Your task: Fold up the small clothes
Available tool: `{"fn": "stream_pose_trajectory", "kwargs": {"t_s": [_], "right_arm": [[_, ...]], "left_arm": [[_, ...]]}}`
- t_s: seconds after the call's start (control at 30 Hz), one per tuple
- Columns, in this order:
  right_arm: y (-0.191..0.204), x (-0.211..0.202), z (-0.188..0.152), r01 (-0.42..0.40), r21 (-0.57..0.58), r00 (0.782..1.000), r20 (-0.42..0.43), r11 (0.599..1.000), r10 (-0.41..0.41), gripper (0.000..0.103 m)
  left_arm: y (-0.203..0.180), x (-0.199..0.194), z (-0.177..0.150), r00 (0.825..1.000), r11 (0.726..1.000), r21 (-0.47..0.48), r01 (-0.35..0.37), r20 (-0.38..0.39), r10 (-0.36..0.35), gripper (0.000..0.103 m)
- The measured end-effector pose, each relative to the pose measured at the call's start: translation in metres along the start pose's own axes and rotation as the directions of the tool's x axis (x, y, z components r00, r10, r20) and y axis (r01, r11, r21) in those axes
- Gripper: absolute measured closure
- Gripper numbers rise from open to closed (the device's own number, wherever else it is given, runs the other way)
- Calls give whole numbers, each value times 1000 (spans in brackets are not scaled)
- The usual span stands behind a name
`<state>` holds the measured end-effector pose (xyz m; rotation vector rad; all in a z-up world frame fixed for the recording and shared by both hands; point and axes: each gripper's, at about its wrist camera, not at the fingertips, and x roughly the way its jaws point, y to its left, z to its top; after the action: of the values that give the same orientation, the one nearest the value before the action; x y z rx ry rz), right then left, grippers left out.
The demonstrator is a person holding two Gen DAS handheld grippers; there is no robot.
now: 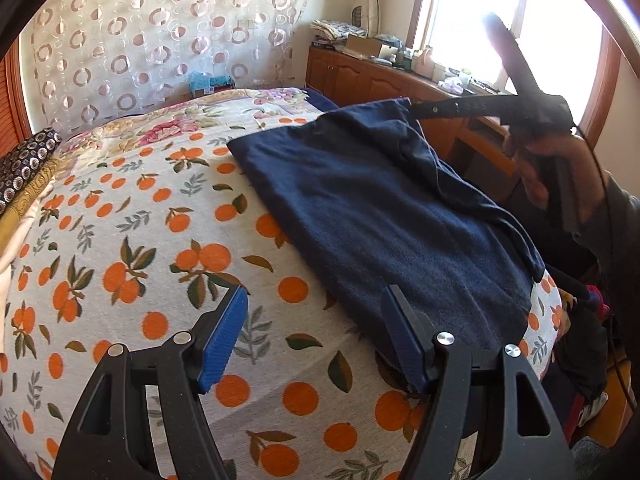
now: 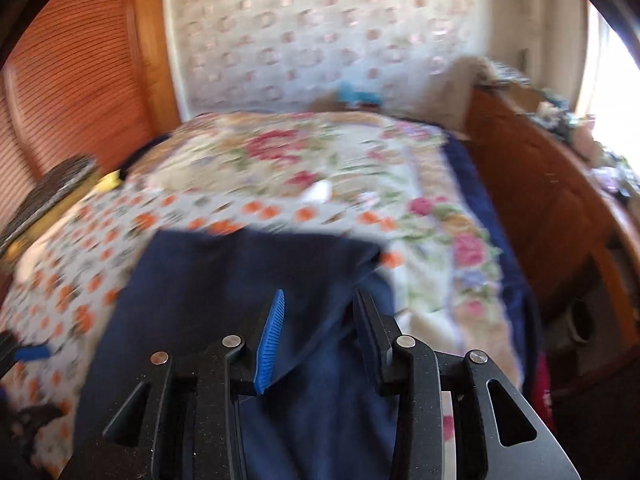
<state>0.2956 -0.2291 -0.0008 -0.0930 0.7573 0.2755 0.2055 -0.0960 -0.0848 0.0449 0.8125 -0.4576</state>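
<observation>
On the bed, over the orange-print cover, the left gripper hangs with its fingers spread wide and nothing between them, just above the near corner of the navy garment. That garment lies mostly flat toward the bed's right edge, running from near the foot up toward the floral quilt. Further right, the right gripper has one far corner of the cloth pinched between its fingers and lifted off the cover, so the fabric slopes up to it from the bed. I'd judge a fold is under way: the raised corner looks meant to be carried across and laid down, while the left tool needs to close on the near corner to keep the edge aligned. No brand, label or writing is readable anywhere; the right-hand view is blurred.
</observation>
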Motion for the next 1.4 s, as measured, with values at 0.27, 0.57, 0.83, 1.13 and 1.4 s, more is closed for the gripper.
{"fn": "stream_pose_trajectory", "kwargs": {"t_s": [0.27, 0.57, 0.83, 1.13, 1.4], "right_arm": [[6, 45, -2, -2, 14, 988, -157, 1000, 4, 49], [-13, 12, -4, -35, -59, 998, -59, 998, 32, 97], [-49, -5, -7, 231, 60, 973, -5, 971, -231, 91], [-36, -53, -89, 25, 35, 1000, 13, 999, -25, 45], [-25, -68, -163, -70, 7, 995, -68, 998, 70, 45]], "left_arm": [[-6, 17, -7, 999, 1000, 20, -18, -49, 19, 33], [-7, 21, -15, 997, 1000, 20, -17, -70, 18, 31], [-18, 23, -18, 995, 996, 68, -55, -83, 60, 27], [-26, 27, -17, 993, 994, 84, -65, -93, 73, 21], [-21, 22, -12, 995, 996, 56, -63, -75, 67, 21]]}}
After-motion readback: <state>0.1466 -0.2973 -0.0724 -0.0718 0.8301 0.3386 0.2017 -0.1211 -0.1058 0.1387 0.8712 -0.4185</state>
